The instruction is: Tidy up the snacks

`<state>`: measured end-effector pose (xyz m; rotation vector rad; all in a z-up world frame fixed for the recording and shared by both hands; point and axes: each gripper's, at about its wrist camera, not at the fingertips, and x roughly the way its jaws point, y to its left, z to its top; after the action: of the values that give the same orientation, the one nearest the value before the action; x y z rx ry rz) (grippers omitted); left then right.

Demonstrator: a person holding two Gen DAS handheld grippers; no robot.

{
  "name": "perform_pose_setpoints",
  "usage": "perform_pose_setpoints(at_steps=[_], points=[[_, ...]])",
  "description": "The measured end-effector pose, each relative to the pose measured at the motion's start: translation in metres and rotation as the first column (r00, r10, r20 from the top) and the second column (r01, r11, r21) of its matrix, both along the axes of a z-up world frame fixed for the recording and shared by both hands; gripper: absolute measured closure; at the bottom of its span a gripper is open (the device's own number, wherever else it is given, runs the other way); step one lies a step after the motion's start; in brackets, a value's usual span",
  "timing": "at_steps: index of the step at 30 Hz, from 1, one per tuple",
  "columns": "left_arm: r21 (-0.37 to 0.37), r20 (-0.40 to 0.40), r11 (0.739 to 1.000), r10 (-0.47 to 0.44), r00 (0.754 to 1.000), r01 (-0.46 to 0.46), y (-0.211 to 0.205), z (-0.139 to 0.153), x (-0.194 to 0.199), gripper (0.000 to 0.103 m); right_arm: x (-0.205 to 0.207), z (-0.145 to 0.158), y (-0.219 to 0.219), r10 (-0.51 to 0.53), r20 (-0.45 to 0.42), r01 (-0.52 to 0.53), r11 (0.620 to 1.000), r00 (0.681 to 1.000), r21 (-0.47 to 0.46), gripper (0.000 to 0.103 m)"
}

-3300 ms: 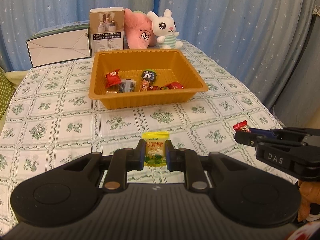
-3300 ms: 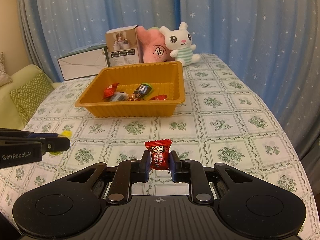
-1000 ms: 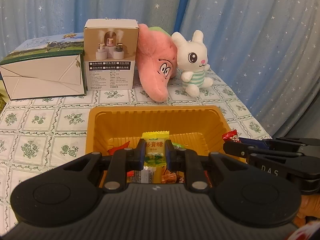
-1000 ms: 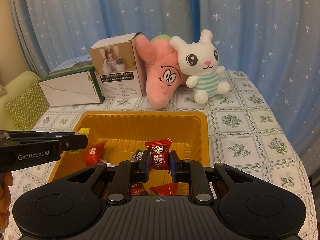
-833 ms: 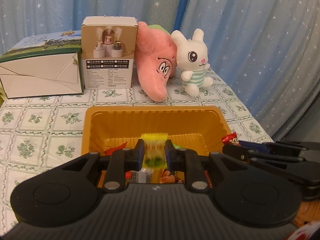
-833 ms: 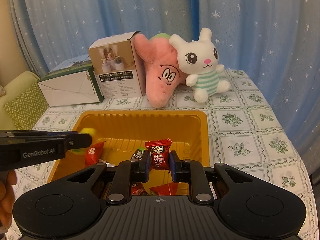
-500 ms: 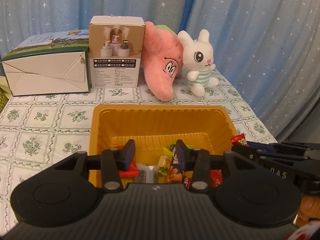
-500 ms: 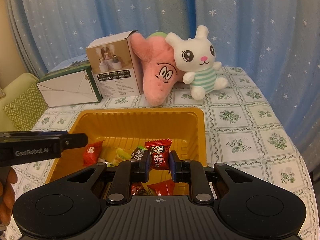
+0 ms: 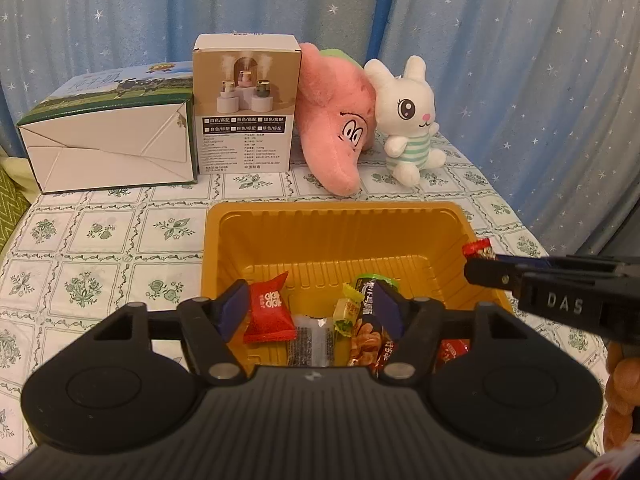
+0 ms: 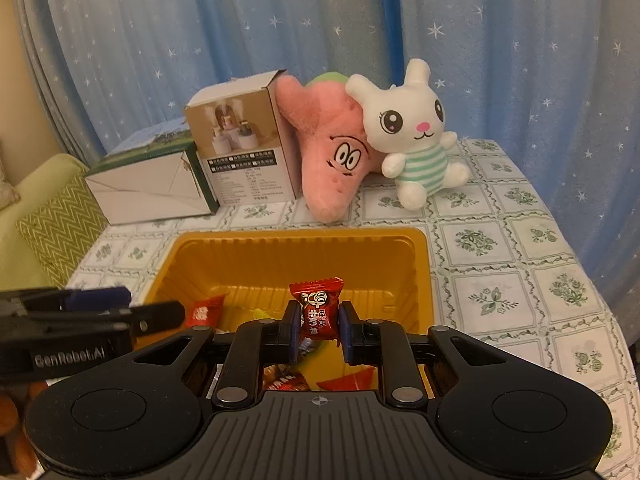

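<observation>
The table [image 9: 120,240] carries an orange tray [image 9: 332,210] near its middle, with open cloth to the tray's left and right, while two boxes [image 9: 246,108], a pink plush [image 9: 336,120] and a white rabbit [image 9: 408,120] line the far edge behind it. Over the tray's near edge the left gripper [image 9: 310,312] hangs with jaws apart above the loose snacks [image 9: 268,314]; the right gripper [image 10: 319,330] is clamped on a red candy [image 10: 317,306] above the tray's near right part
</observation>
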<state>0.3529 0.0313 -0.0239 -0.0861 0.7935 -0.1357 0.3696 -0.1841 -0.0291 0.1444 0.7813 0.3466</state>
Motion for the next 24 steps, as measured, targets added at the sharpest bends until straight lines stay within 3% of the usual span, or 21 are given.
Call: perform_pose_setpoints(at_steps=[4, 6, 8, 24], points=[[0.010, -0.004, 1.000, 0.009, 1.000, -0.009, 0.002, -0.001, -0.004, 0.029, 0.004, 0.001, 0.000, 0.005, -0.003, -0.005, 0.998, 1.000, 0.055, 0.082], [0.017, -0.011, 1.000, 0.012, 1.000, -0.012, 0.003, -0.002, -0.006, 0.026, 0.006, 0.000, -0.003, -0.011, -0.022, 0.012, 0.997, 1.000, 0.073, 0.077], [0.020, -0.012, 1.000, 0.017, 1.000, -0.016, 0.005, -0.002, -0.009, 0.024, 0.004, 0.000, -0.007, -0.040, -0.016, 0.041, 0.997, 0.999, 0.069, 0.040], [0.048, 0.022, 0.998, 0.049, 0.999, -0.050, 0.007, 0.010, -0.054, 0.004, -0.041, 0.012, -0.031, -0.104, -0.028, 0.105, 0.993, 0.994, 0.059, 0.038]])
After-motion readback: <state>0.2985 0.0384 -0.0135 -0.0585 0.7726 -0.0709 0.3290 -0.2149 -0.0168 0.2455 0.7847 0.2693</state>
